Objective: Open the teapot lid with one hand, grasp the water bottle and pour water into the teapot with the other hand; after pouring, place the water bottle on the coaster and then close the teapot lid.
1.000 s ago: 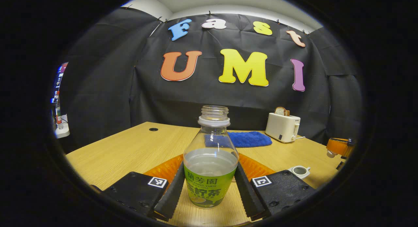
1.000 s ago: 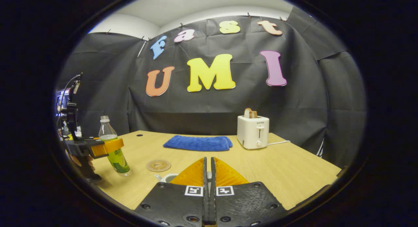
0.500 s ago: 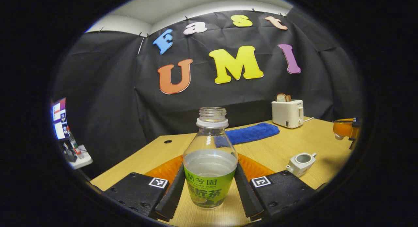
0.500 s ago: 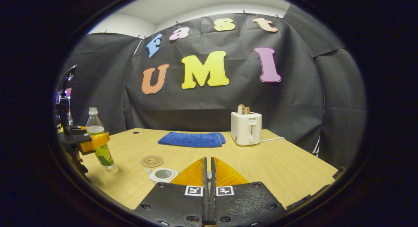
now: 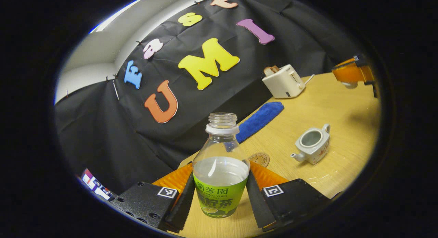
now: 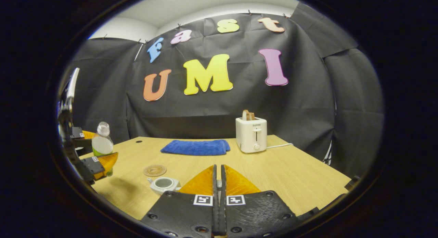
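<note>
The table (image 6: 280, 176) carried the open teapot (image 5: 313, 143) beside the coaster (image 5: 259, 159). The left gripper (image 5: 219, 197) had its fingers clamped on the uncapped water bottle (image 5: 220, 169), tilted toward the teapot. The right gripper (image 6: 218, 197) was pinched shut; whether on the lid, I couldn't tell. A fast tip could overshoot that small mouth and spill.

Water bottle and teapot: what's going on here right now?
The left gripper has its fingers clamped on the uncapped, partly filled water bottle, held off the table and tilted toward the teapot. The teapot sits open, with no lid on it. The right gripper is shut; whether it holds the lid between its fingers cannot be told. The coaster lies bare beside the teapot. No water is pouring yet.
</note>
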### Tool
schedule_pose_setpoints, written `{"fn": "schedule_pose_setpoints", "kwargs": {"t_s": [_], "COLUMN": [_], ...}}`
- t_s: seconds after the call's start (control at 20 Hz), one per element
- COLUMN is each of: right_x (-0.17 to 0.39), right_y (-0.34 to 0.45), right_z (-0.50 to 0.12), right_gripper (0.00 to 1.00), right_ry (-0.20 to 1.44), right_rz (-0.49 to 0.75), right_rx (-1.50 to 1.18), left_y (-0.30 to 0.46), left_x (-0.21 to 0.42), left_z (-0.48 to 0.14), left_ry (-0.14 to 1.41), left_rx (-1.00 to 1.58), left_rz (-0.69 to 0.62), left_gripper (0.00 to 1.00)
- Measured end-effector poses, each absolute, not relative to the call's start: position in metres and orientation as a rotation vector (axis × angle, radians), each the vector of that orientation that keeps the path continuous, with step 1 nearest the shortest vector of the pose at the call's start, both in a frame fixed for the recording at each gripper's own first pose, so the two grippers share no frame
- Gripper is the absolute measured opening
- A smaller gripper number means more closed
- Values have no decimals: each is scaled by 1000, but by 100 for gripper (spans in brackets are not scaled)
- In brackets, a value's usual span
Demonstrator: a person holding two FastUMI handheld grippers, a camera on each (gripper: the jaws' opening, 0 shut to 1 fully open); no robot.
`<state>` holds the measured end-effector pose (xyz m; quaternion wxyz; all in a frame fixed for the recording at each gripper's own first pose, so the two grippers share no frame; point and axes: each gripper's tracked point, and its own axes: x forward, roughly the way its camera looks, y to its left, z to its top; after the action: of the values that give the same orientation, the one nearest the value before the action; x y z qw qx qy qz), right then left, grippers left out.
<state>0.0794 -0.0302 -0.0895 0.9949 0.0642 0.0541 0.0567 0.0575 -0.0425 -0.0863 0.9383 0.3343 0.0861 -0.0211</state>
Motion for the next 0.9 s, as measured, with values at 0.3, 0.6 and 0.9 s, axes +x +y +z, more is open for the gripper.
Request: {"fn": "schedule_pose_setpoints", "kwargs": {"t_s": [0.3,0.6,0.9], "right_x": [85,85,84], "right_y": [-44,-65,-81], "right_z": [-97,-91,-88], "right_gripper": [0,0,0], "right_ry": [119,98,85], "right_rz": [70,13,-23], "right_rx": [113,101,103], "left_y": [-54,-63,-75], "left_x": [72,77,82], "left_z": [-118,-125,-110], "left_ry": [241,273,244], "left_rx": [975,1213,1492], "left_rz": [-75,-122,-174], "left_gripper": [76,76,73]}}
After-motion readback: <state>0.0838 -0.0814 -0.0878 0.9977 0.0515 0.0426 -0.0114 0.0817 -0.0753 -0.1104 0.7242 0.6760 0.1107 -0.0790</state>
